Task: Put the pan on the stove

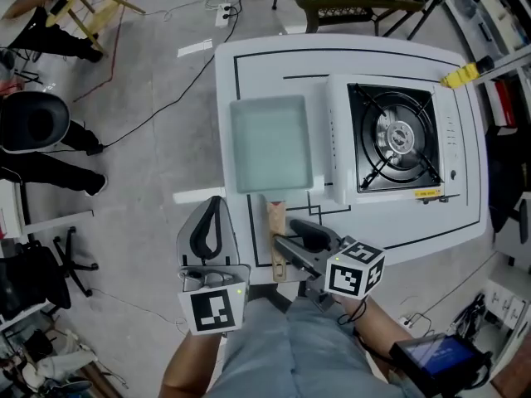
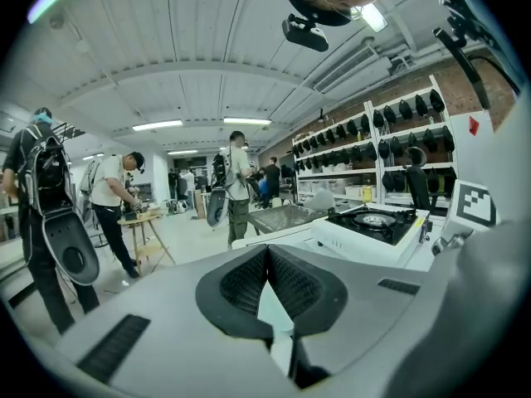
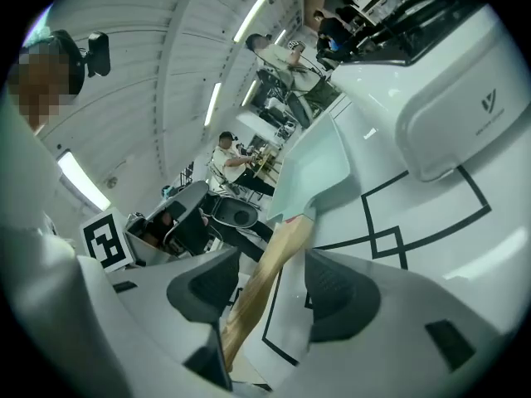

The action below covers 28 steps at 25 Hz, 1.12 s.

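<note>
Tabletop point(image 1: 249, 65), pan handle point(image 1: 276, 222) between right gripper's point(image 3: 270, 282) jaws

The left gripper point(image 1: 211, 212) and right gripper point(image 1: 288, 239) are grey, with black ribbed jaws (plus black-on-white marker cubes point(image 1: 214, 309)).

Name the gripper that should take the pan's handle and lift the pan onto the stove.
Right. The right gripper has its open jaws around the wooden handle of the pan, and it is nearer the stove. The left gripper is shut, beyond the table edge, away from the handle.
</note>
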{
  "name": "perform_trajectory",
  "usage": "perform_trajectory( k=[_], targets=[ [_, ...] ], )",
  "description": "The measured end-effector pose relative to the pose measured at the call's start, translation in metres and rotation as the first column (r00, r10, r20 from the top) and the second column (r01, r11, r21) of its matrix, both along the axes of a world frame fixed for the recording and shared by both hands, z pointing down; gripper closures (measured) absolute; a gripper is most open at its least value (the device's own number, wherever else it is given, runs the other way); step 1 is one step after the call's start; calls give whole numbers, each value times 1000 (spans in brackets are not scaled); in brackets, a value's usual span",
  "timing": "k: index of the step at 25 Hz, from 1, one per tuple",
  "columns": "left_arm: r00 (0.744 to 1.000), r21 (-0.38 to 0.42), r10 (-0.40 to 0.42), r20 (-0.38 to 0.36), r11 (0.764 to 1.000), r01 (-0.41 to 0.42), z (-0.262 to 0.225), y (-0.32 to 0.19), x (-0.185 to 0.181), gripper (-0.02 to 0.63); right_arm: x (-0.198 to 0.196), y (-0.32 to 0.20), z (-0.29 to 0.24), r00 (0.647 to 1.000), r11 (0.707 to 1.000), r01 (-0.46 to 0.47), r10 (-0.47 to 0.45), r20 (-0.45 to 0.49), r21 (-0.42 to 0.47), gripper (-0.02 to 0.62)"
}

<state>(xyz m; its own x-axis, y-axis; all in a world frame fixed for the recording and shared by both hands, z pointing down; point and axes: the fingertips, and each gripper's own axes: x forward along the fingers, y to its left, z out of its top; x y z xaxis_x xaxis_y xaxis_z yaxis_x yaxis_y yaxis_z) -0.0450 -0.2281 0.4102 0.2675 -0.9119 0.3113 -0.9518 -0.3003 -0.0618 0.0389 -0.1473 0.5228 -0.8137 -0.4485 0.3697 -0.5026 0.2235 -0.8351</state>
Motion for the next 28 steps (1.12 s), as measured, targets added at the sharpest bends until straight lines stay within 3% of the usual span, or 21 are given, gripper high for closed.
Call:
perform_trajectory(
  k=[15, 23, 28],
  targets=[
    [995, -30, -102, 21, 994, 103, 13, -5, -53, 588, -41, -12, 20, 995, 987, 55, -42, 88, -150, 371],
    [992, -44, -126, 6, 991, 126, 14, -3, -63, 588, -45, -16, 24, 994, 981, 42, -23, 104, -188, 374],
    [992, -40, -129, 8, 991, 129, 11, -2, -63, 588, -44, -16, 22, 991, 978, 27, 0, 130, -205, 408]
  ],
)
